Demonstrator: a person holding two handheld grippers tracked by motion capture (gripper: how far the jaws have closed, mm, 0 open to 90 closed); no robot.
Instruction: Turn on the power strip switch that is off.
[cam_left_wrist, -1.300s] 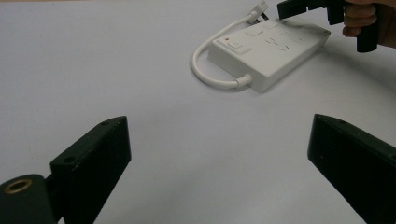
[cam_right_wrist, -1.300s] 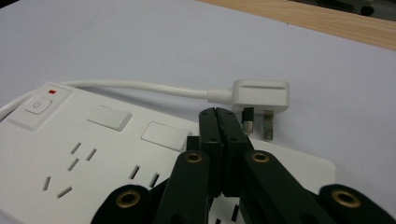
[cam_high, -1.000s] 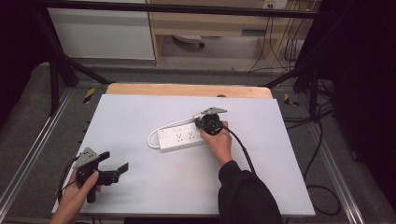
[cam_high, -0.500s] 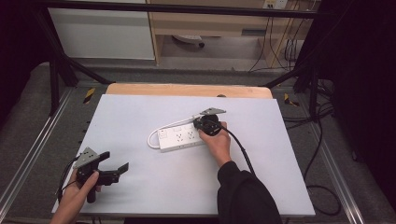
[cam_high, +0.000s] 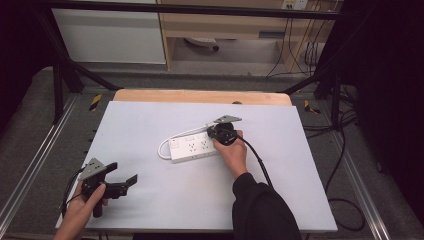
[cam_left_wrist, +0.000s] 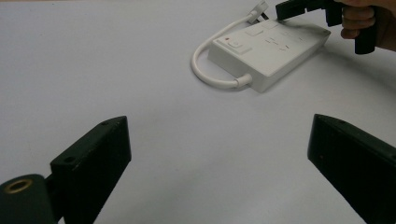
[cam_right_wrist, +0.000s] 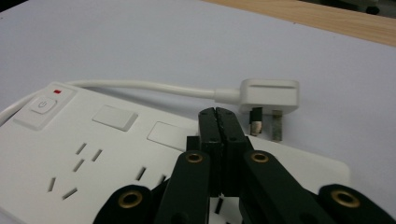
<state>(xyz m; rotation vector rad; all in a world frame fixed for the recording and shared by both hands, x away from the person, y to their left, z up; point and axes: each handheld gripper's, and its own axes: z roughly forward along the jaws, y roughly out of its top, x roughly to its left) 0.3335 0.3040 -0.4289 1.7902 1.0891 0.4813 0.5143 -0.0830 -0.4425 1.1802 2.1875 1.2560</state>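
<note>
The right gripper (cam_right_wrist: 218, 114) had its two black jaws pressed flat together with nothing between them, and it hung over the far end of the white power strip (cam_right_wrist: 93, 154). In its own view the closed tips lay just short of the white plug (cam_right_wrist: 271, 93), whose metal prongs pointed back toward the strip's edge. The plug's white cord (cam_right_wrist: 140, 86) ran along behind the strip and curved round its switch end (the one with the power button and a small red mark).

From above, the right gripper (cam_high: 222, 131) sat at the right end of the power strip (cam_high: 192, 147), held by the right hand (cam_high: 232, 152) with a dark sleeve behind it. The strip lay near the middle of the white table top (cam_high: 280, 200), slightly tilted, its cord looping out past the left end.

The left gripper (cam_high: 117, 182) was well apart from all this, near the front left corner of the table, gripped by the left hand (cam_high: 82, 205). Its jaws stood spread wide with nothing in them; in the left gripper view the gripper (cam_left_wrist: 219, 154) framed bare white surface, with the power strip (cam_left_wrist: 271, 49) and its looped cord (cam_left_wrist: 205, 67) farther off (the other gripper and its hand showed at the strip's far end).

A strip of bare wood (cam_high: 200, 96) edged the table's far side, and cables (cam_high: 345, 170) trailed on the grey floor to the right.
</note>
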